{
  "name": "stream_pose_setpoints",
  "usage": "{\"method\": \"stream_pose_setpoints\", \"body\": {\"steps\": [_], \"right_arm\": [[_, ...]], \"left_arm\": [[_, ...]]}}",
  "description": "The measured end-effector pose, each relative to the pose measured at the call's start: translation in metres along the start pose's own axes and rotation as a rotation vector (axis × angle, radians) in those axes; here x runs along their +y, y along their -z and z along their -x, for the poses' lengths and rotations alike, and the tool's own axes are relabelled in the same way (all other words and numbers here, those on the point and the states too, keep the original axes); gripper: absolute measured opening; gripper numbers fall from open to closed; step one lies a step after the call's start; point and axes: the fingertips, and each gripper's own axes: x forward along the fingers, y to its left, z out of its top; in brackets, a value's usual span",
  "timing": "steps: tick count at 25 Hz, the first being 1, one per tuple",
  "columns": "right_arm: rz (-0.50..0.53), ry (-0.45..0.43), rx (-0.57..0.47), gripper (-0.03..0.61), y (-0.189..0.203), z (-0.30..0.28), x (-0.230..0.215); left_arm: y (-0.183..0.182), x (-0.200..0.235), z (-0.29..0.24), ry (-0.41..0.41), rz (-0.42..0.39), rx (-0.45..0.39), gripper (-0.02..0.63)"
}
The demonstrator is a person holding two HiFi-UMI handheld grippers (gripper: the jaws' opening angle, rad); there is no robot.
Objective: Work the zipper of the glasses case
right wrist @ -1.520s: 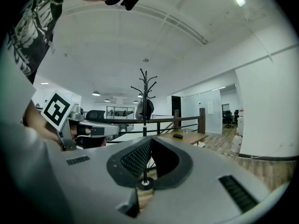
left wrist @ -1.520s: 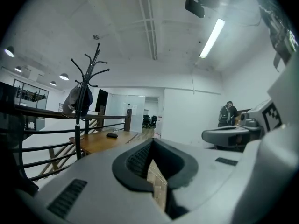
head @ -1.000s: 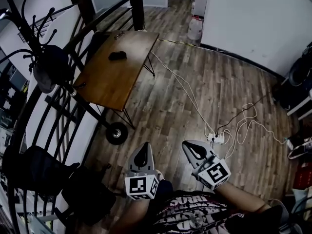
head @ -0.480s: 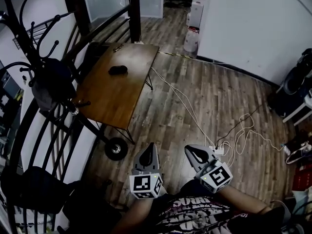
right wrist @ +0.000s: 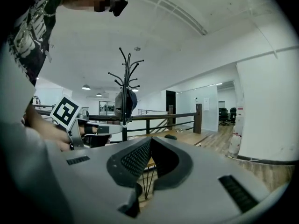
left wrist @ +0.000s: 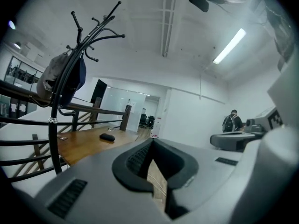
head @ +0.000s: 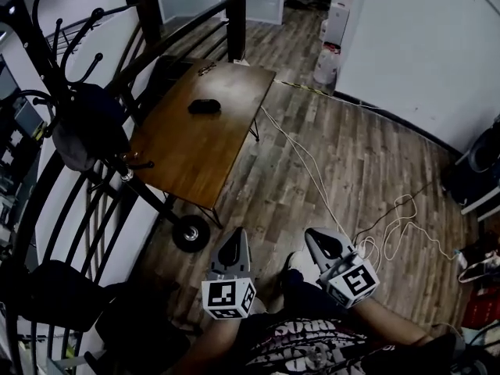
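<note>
A small dark glasses case (head: 205,106) lies on a wooden table (head: 187,143) far ahead of me; it also shows as a dark lump, the case (left wrist: 107,137), in the left gripper view and the case (right wrist: 171,136) in the right gripper view. My left gripper (head: 234,243) and right gripper (head: 319,239) are held low, close to my body, well short of the table. Both are shut with nothing between their jaws. The left gripper (left wrist: 150,143) and right gripper (right wrist: 148,141) point toward the table from afar.
A black coat rack (head: 70,92) with a bag hanging on it stands left of the table, beside a dark railing (head: 180,33). White cables and a power strip (head: 367,244) lie on the wood floor at right. A white wall (head: 422,37) rises at right. A person (left wrist: 230,121) stands far off.
The view has shifted forward and slightly right; the table now sits nearer the middle. Both grippers stay shut and low in the same pose.
</note>
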Motion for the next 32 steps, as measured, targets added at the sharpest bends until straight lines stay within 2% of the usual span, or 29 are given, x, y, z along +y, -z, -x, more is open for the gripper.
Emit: {"method": "stream_pose_setpoints", "body": {"steps": [7, 14, 18, 25, 32], "right_arm": [[0.057, -0.138, -0.003, -0.002, -0.002, -0.049, -0.019], [0.010, -0.235, 0.005, -0.002, 0.003, -0.098, -0.071], [-0.018, -0.293, 0.051, -0.002, 0.025, -0.107, -0.096], [-0.024, -0.347, 0.060, -0.002, 0.036, -0.132, -0.152], [-0.017, -0.361, 0.027, -0.002, 0.018, -0.156, -0.187]], "left_arm": [[0.011, 0.016, -0.035, -0.110, -0.005, 0.041, 0.006], [0.023, 0.025, -0.089, -0.191, 0.026, 0.044, 0.006], [0.030, 0.023, -0.114, -0.236, 0.062, 0.050, 0.006], [0.036, 0.020, -0.166, -0.313, 0.057, 0.061, 0.006], [0.008, 0.008, -0.200, -0.316, -0.013, 0.038, 0.006]]}}
